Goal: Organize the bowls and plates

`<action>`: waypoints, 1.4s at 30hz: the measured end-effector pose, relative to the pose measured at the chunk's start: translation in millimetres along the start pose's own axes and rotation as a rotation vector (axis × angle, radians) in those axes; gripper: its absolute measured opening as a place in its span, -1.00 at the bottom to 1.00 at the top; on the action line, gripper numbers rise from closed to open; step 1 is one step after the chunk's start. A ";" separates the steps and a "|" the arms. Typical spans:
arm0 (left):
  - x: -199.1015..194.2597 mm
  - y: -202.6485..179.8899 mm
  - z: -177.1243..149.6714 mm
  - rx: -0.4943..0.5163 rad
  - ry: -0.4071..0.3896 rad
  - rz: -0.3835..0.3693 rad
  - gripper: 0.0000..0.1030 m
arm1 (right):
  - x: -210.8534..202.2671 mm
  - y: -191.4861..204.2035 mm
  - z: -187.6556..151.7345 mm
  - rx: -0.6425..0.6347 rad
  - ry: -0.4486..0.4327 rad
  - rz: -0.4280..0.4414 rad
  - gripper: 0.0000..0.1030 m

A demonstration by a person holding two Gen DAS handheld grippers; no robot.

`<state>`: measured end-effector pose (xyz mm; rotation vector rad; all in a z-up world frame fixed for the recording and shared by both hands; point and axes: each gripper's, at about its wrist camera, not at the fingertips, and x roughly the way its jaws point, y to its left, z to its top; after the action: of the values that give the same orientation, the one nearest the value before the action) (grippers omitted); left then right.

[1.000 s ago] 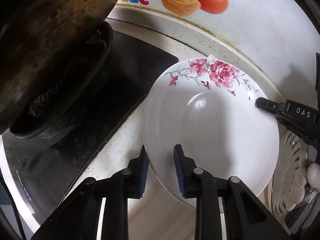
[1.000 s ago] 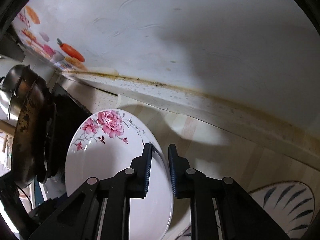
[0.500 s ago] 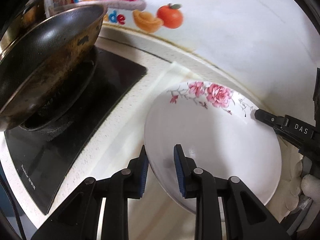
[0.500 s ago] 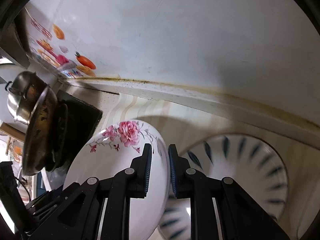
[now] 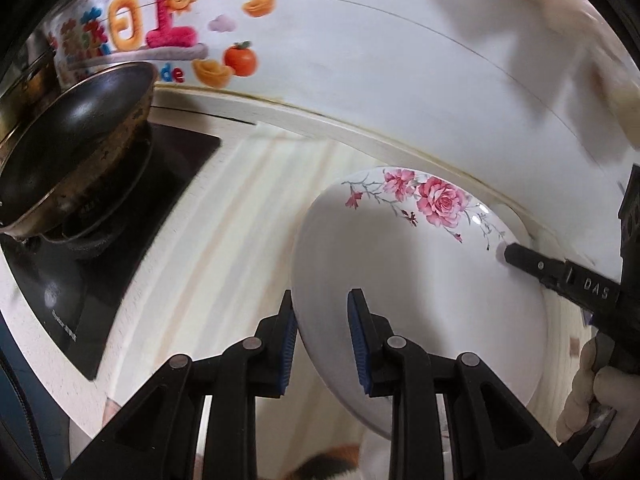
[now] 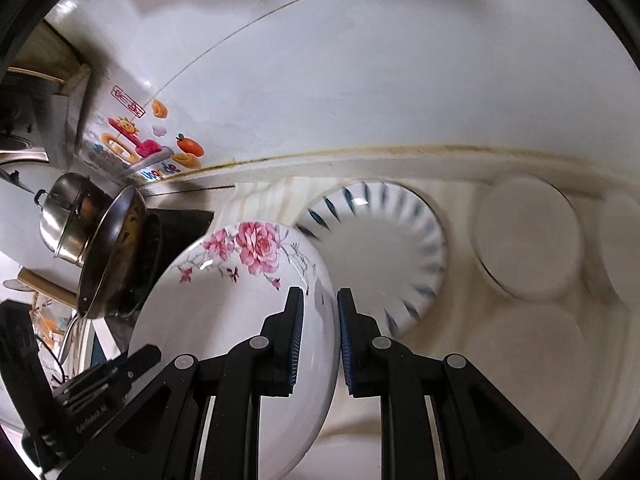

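A white deep plate with pink roses (image 5: 420, 280) hangs above the counter, held at two sides. My left gripper (image 5: 322, 332) is shut on its near-left rim. My right gripper (image 6: 318, 336) is shut on the opposite rim of the rose plate (image 6: 232, 304); its black finger (image 5: 560, 272) shows at the plate's right in the left wrist view. Below and to the right, a white plate with blue streaks (image 6: 380, 252) lies on the counter. Two plain white dishes (image 6: 528, 236) sit further right, blurred.
A dark wok (image 5: 76, 152) stands on the black stove (image 5: 100, 280) at the left, with a steel pot (image 6: 68, 216) behind it. A white wall with colourful stickers (image 5: 160, 40) runs behind the pale counter (image 5: 224, 260). A gloved hand (image 5: 588, 392) holds the right gripper.
Both grippers have carried the rose plate up and to the right, away from the stove. The blue-streaked plate and the white dishes have come into the right wrist view.
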<state>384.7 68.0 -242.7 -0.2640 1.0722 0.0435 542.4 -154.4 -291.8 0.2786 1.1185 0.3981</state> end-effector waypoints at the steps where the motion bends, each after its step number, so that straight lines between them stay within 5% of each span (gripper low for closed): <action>1: -4.2 -5.3 -4.8 0.017 0.007 -0.008 -0.57 | -9.6 -4.5 -10.3 0.005 -0.004 -0.006 -0.64; 11: -1.3 -34.2 -63.4 0.128 0.105 -0.063 -0.57 | -64.0 -52.2 -113.5 0.102 0.024 -0.064 -0.64; 20: 26.8 -49.6 -108.6 0.216 0.213 -0.035 -0.57 | -58.5 -84.6 -177.8 0.166 0.087 -0.104 -0.64; 42: 61.8 -60.3 -138.8 0.278 0.322 0.050 -0.57 | -34.0 -108.8 -197.8 0.197 0.144 -0.122 -0.64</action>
<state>304.6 -28.7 -347.4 0.0085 1.3885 -0.1063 367.9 -263.5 -390.9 0.3568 1.3113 0.2022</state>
